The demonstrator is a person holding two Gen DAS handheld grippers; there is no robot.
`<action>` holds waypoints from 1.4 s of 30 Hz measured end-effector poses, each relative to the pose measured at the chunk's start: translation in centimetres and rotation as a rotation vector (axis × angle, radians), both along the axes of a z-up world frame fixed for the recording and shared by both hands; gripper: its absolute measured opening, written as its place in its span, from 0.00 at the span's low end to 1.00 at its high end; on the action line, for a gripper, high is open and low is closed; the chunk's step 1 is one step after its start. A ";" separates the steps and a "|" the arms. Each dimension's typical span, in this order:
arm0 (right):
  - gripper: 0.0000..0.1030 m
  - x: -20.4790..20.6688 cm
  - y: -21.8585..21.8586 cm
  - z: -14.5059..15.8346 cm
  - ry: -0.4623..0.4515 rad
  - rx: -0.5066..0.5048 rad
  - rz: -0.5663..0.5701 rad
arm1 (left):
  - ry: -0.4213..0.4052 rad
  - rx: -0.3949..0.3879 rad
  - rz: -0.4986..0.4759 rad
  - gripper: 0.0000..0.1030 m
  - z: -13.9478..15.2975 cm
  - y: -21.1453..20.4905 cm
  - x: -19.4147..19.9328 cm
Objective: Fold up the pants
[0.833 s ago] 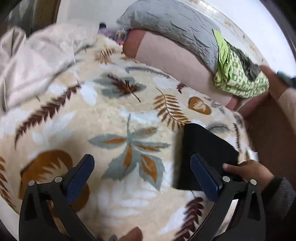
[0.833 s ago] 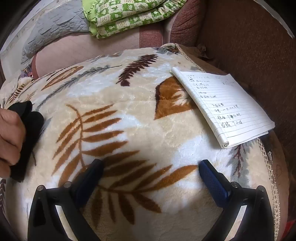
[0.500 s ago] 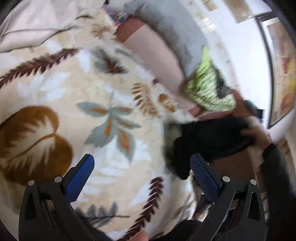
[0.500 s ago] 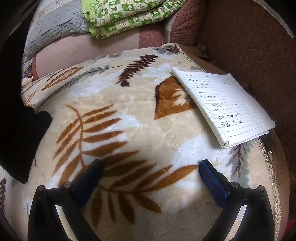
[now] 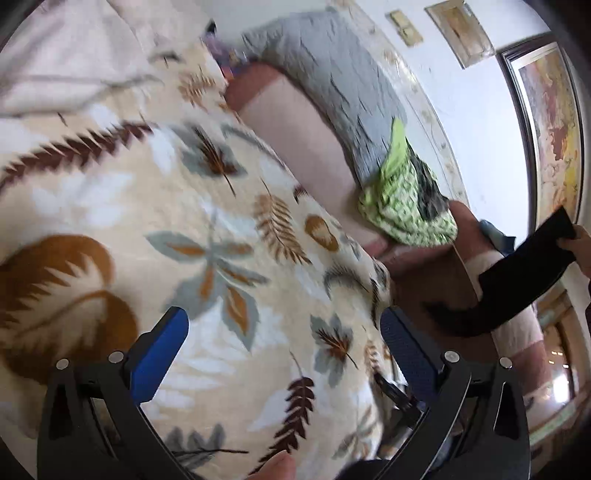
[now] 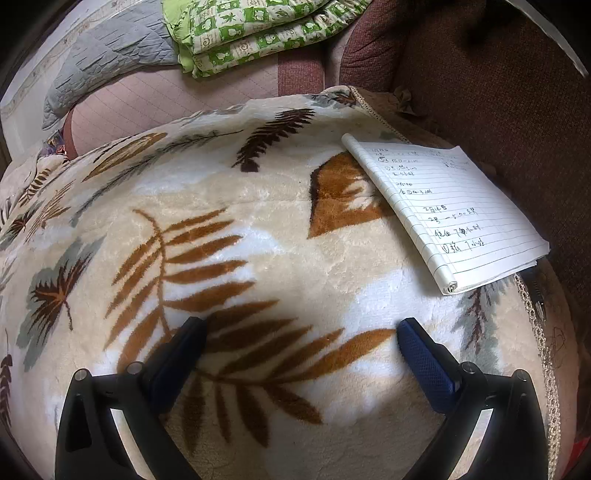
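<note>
Dangling at three o'clock from a bare hand (image 5: 581, 247), the black pants (image 5: 517, 284) could be dropped while both grippers (image 5: 284, 350) (image 6: 299, 354) are held wide and empty.

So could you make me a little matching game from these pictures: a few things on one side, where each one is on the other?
Things:
1. black pants
2. lined notepad
3. green patterned cloth
4. grey quilt

Places:
A. folded, atop the couch back
B. held up in a bare hand, off the blanket
C. draped along the couch back by the wall
D. lying on the leaf blanket's corner

Pairs: 1-B, 2-D, 3-A, 4-C
</note>
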State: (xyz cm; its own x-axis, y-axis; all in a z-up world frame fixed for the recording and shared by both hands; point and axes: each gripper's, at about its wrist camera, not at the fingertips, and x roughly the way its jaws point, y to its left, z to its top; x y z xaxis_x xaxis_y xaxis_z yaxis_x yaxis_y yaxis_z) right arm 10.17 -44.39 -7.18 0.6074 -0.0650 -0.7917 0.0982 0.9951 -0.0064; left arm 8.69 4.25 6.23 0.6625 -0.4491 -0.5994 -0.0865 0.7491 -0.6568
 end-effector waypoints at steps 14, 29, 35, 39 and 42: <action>0.99 -0.3 0.8 0.2 -0.006 -0.034 0.005 | -0.232 0.100 0.409 1.00 -2.4 4.3 -11.9; 0.99 -0.2 0.5 -0.1 0.000 -0.011 0.000 | -0.232 0.118 0.483 1.00 -5.2 3.1 -13.2; 0.99 -0.2 0.3 -0.1 -0.001 0.004 0.000 | -0.199 0.122 0.468 1.00 -4.5 2.5 -12.9; 0.99 -0.4 0.4 -0.1 -0.003 0.003 -0.001 | -0.196 0.127 0.476 1.00 -4.0 2.2 -13.1; 0.99 -0.3 0.3 -0.1 -0.002 0.002 -0.001 | -0.191 0.162 0.464 1.00 -3.5 1.7 -12.6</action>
State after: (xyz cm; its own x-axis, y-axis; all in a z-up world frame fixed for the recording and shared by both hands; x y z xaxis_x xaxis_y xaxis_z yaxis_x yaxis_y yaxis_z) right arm 9.87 -44.06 -7.31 0.6093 -0.0637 -0.7904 0.0991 0.9951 -0.0038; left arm -3.95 5.96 2.71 0.8742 0.0060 -0.4856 -0.3230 0.7539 -0.5721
